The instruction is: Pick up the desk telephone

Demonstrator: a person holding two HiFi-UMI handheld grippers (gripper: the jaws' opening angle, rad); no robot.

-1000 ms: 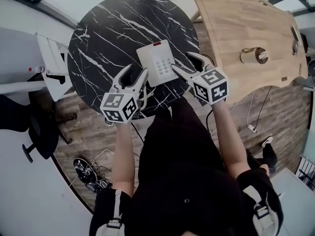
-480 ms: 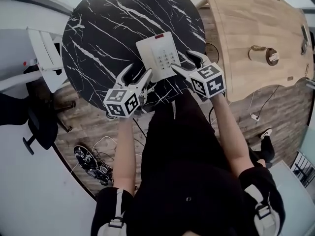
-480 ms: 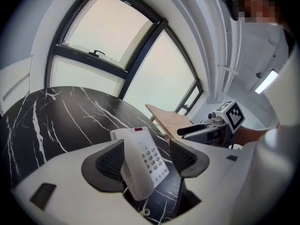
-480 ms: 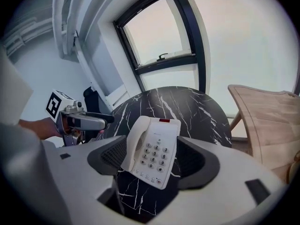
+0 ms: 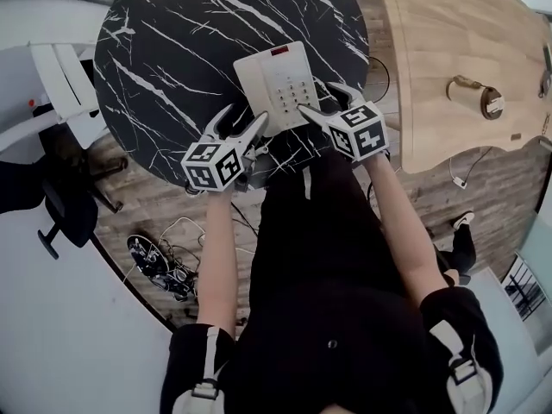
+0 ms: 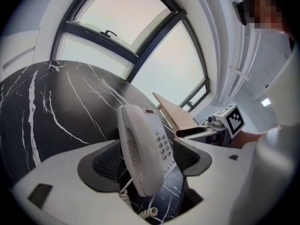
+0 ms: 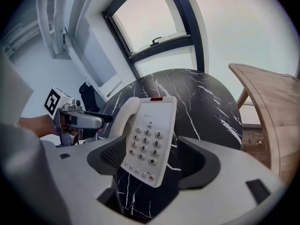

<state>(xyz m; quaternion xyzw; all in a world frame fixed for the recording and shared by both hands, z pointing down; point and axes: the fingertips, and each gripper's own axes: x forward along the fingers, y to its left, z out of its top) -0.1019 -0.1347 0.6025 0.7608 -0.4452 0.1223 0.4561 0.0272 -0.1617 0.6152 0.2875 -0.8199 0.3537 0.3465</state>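
A white desk telephone [image 5: 278, 84] with its handset on the left and a keypad lies on a round black marble table [image 5: 172, 50]. My left gripper [image 5: 244, 116] is at the phone's near left corner, and its jaws are opening. In the left gripper view the handset side of the telephone [image 6: 143, 149] stands between the pads, which do not press on it. My right gripper [image 5: 317, 98] is at the near right corner, jaws also opening. In the right gripper view the keypad end of the telephone [image 7: 150, 142] sits between the pads, untouched.
A coiled cord [image 6: 140, 210] hangs from the phone's near end. A wooden desk [image 5: 457, 50] with a roll of tape [image 5: 479, 93] stands at the right. A white rack [image 5: 60, 84] is at the table's left, and cables [image 5: 159, 266] lie on the floor.
Both grippers have come down toward the table and now sit at the phone's near corners. Their jaws stand wider than before.
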